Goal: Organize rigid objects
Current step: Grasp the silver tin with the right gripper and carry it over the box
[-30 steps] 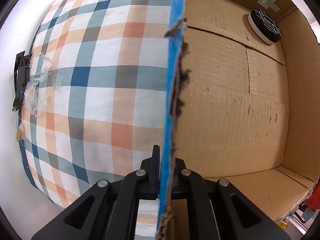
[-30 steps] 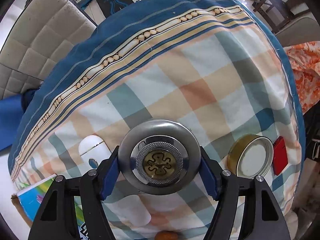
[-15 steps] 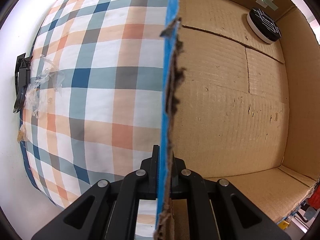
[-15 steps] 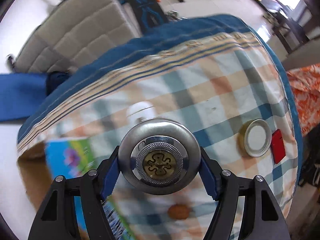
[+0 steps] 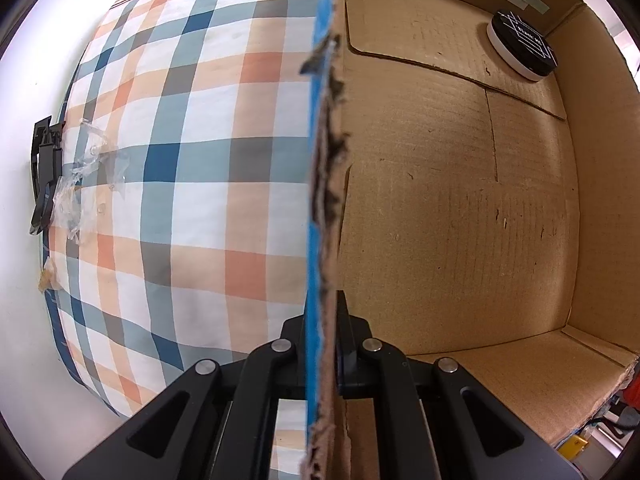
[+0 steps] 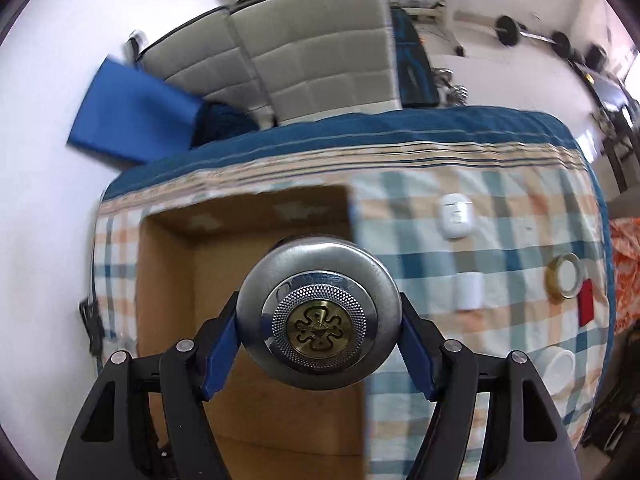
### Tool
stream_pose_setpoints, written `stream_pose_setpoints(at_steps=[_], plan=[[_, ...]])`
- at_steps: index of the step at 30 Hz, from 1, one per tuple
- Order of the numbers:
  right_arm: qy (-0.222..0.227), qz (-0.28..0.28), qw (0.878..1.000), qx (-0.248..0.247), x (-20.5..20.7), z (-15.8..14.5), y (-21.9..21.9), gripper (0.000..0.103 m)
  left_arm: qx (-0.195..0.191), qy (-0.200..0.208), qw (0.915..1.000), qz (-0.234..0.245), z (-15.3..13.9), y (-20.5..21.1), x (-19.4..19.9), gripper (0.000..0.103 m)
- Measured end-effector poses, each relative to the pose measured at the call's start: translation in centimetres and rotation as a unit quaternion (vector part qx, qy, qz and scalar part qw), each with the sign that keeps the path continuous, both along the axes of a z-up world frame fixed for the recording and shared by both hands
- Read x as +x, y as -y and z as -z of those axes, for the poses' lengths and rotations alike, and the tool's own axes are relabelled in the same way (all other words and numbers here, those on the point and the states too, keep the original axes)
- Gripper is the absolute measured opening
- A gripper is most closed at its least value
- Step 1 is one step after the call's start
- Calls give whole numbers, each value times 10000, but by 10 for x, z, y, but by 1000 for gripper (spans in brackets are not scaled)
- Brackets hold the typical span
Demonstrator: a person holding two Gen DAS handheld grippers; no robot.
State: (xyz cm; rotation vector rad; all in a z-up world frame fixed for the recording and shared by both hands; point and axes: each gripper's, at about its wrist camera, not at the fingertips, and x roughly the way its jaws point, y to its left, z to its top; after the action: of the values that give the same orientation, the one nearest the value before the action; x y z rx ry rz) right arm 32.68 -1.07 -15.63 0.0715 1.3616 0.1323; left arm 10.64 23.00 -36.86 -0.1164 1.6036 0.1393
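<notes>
The right gripper (image 6: 319,336), clamped on the round metal object (image 6: 319,315), has travelled from above the plaid cloth (image 6: 500,248) to above the open cardboard box (image 6: 168,280). The box interior now lies directly behind the metal object in the right wrist view; earlier only cloth lay there. The view has rolled: the gold-rimmed lid (image 6: 565,275) and red item (image 6: 585,307) now appear farther right and smaller. The grey upholstered furniture (image 6: 312,60) and barbells (image 6: 528,36) have entered view

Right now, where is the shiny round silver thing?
In the right wrist view, the silver round thing is clamped in the right gripper, hanging above the open cardboard box on the checked cloth.
</notes>
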Motion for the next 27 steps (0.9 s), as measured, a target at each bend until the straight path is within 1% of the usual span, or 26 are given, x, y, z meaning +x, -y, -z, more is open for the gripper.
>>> stream_pose_setpoints(at_steps=[3,7,11,15,22,27], plan=[[-27,-196,9998,-22,-11,6,-36,73,-13,-6,10000,-14,-1,1,1,4],[20,-393,9992,-79,-23,11,-73,73,-49,-12,10000,-5,-1,0,3,4],[-44,-525,9986,-82,-23,21,-96,73,-97,-17,9999,-33,0,-5,4,4],[-93,-584,9982,-78,-16,29,-109,73,-100,-17,9999,-2,1,-6,5,4],[-418,-570,9975,74,3,54,-126,73,-140,-18,9999,-1,6,-10,5,4],[-546,-574,9968,-36,14,71,-137,73,-148,-14,9999,7,6,-12,7,4]])
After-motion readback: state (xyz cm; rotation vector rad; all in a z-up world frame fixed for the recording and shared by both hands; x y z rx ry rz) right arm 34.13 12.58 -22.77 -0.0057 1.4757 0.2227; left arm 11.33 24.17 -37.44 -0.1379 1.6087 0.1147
